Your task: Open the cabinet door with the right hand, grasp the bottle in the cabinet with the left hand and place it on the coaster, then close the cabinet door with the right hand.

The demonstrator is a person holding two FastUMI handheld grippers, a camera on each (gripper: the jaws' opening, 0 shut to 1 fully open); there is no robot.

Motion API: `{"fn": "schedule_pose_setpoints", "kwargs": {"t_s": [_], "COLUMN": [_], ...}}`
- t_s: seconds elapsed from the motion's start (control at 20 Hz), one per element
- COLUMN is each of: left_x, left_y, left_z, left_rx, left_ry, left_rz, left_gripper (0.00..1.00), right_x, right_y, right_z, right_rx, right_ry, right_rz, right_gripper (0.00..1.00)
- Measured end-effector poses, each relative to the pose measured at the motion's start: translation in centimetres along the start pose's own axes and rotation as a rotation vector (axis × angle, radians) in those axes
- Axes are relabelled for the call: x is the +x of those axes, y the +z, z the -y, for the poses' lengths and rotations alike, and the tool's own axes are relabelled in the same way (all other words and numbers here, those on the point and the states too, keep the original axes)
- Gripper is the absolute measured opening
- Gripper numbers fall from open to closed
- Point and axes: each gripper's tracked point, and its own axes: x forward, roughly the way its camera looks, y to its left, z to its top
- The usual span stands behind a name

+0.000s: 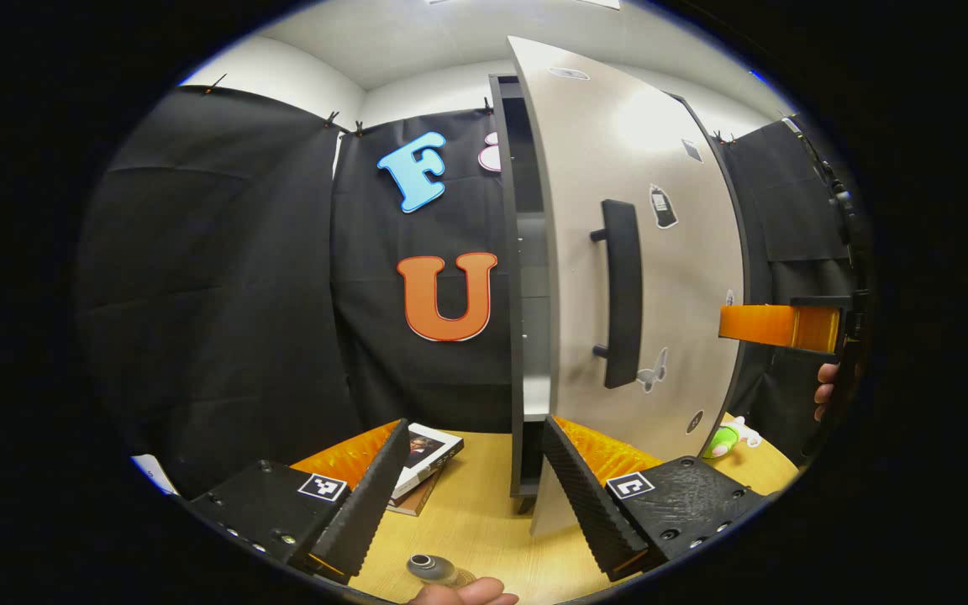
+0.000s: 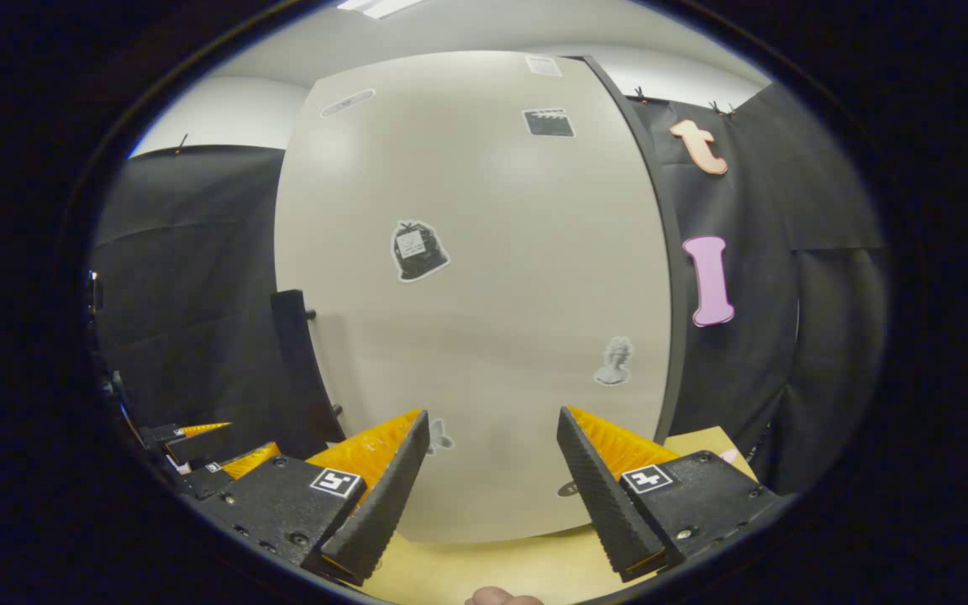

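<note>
Bottle [image 1: 432,568] stands on table [image 1: 484,521] at bottom edge of left gripper view, cap up, below left gripper [image 1: 474,491], whose fingers spread wide, holding nothing. Cabinet door [image 1: 644,252] partly ajar, handle [image 1: 621,294] vertical. Right gripper [image 2: 492,496] faces door front, fingers spread, gripping nothing. Books [image 1: 425,462] near cabinet base.

Black cloth [image 1: 223,277] hangs around the booth as its wall, clipped along the top edge with small clips. Above it rise white walls [image 1: 282,71] that meet in a corner beneath a white ceiling [image 1: 417,25]. A ceiling light [image 2: 379,7] glows overhead in the right gripper view. Below, a light wooden counter [image 1: 484,521] spans the booth's floor area.
</note>
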Motion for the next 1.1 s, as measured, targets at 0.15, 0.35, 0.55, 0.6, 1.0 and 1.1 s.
{"fn": "schedule_pose_setpoints", "kwargs": {"t_s": [0.15, 0.35, 0.55, 0.6, 1.0, 1.1], "left_x": [0.1, 0.2, 0.0, -0.1, -0.1, 0.1], "left_y": [0.6, 1.6, 2.1, 2.0, 3.6, 3.9], "left_z": [1.7, 3.8, 6.0, 6.8, 9.3, 9.0], "left_rx": [-0.026, -0.027, -0.019, -0.017, -0.018, -0.041], "left_ry": [-0.040, -0.084, -0.130, -0.148, -0.195, -0.178], "left_rz": [0.008, 0.030, 0.050, 0.046, 0.095, 0.100], "left_gripper": [0.96, 0.96, 0.93, 0.93, 0.58, 0.64], "right_x": [-1.9, -4.2, -6.3, -6.7, -8.4, -8.6], "right_y": [-0.3, -0.9, -1.1, -1.4, -2.3, -2.4], "right_z": [2.7, 6.6, 10.0, 10.9, 13.3, 14.0], "right_rx": [0.005, 0.013, 0.001, -0.011, -0.040, 0.024], "right_ry": [-0.052, -0.133, -0.227, -0.255, -0.330, -0.342], "right_rz": [-0.002, -0.022, -0.021, -0.034, -0.051, -0.052], "right_gripper": [0.98, 0.98, 0.94, 0.82, 0.41, 0.38]}}
